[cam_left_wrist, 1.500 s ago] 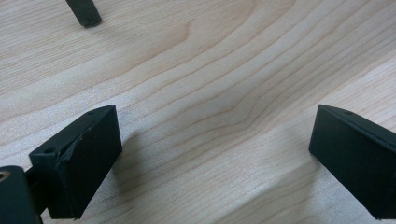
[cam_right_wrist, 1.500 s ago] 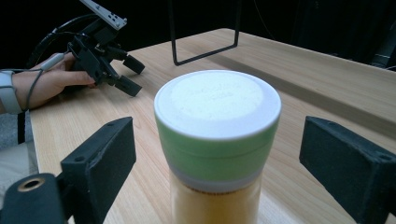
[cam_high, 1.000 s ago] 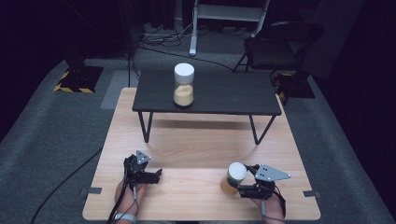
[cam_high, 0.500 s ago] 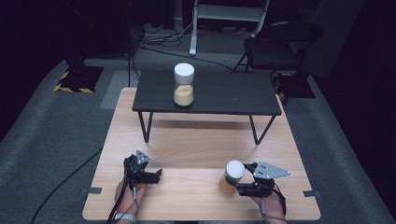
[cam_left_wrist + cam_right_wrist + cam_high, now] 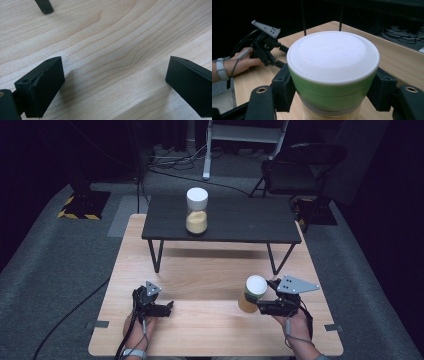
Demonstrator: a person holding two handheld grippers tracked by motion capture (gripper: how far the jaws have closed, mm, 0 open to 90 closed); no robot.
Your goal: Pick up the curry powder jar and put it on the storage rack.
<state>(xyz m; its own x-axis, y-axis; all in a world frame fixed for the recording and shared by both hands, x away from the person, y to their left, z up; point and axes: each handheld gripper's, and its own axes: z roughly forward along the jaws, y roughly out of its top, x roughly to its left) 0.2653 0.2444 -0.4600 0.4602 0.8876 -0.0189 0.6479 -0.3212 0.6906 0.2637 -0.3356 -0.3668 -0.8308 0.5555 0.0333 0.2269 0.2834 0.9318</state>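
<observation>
Right tool [image 5: 261, 306] we've got clamped on a white-lidded jar [image 5: 251, 293], upright, lid up; left tool [image 5: 167, 308] gapes open over the counter [image 5: 210, 330].

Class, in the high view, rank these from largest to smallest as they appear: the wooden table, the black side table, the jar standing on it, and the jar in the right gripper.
1. wooden table
2. black side table
3. The jar on the black table and the jar in the right gripper look about alike, so they are not ranked.

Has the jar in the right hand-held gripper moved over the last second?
Yes. The jar has slid slightly left and toward the person, judged against the black table's right leg, clamped in the right hand-held gripper.
</observation>
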